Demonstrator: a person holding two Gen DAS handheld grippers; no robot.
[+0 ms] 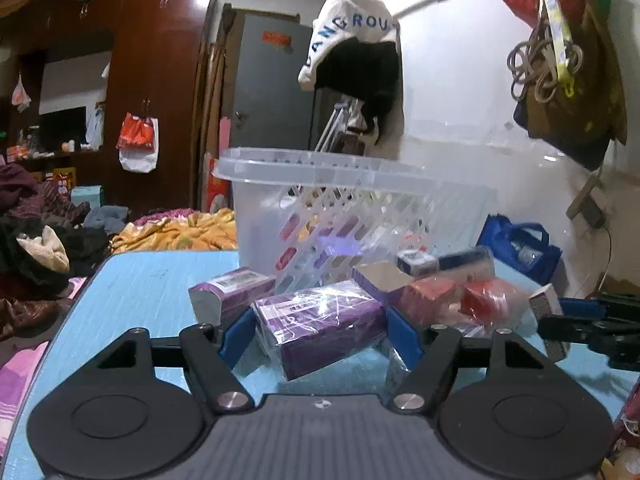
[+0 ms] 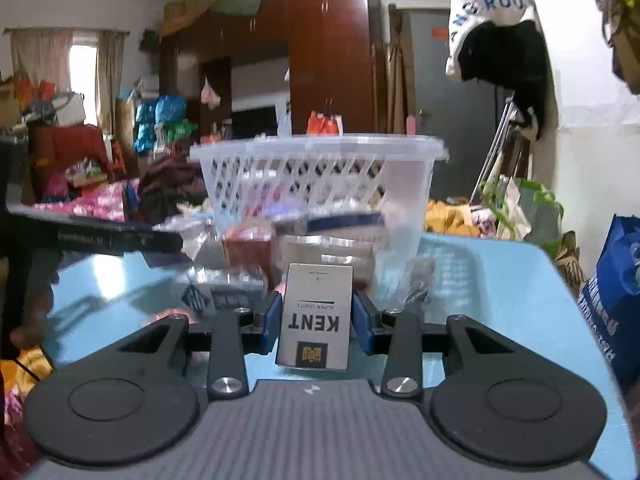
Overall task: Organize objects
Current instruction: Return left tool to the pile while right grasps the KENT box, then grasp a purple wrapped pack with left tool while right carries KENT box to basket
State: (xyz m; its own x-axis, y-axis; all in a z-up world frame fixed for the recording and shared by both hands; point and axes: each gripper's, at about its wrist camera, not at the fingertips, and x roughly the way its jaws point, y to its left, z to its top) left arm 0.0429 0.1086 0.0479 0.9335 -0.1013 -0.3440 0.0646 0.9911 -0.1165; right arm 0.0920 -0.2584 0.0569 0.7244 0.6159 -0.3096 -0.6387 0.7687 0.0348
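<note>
A purple box in clear wrap sits tilted between the blue pads of my left gripper, and both pads press on its sides. My right gripper is shut on a white Kent cigarette pack, held upright just above the blue table. A clear plastic basket stands behind a heap of packs. In that heap are another purple box and red wrapped packs. The right wrist view shows the basket straight ahead, with a dark pack lying to the left of the gripper.
A blue bag stands off the table's right edge. A white and black cap hangs on the wall behind the basket. Piled clothes and bedding lie left of the table. Bare blue tabletop shows at the left.
</note>
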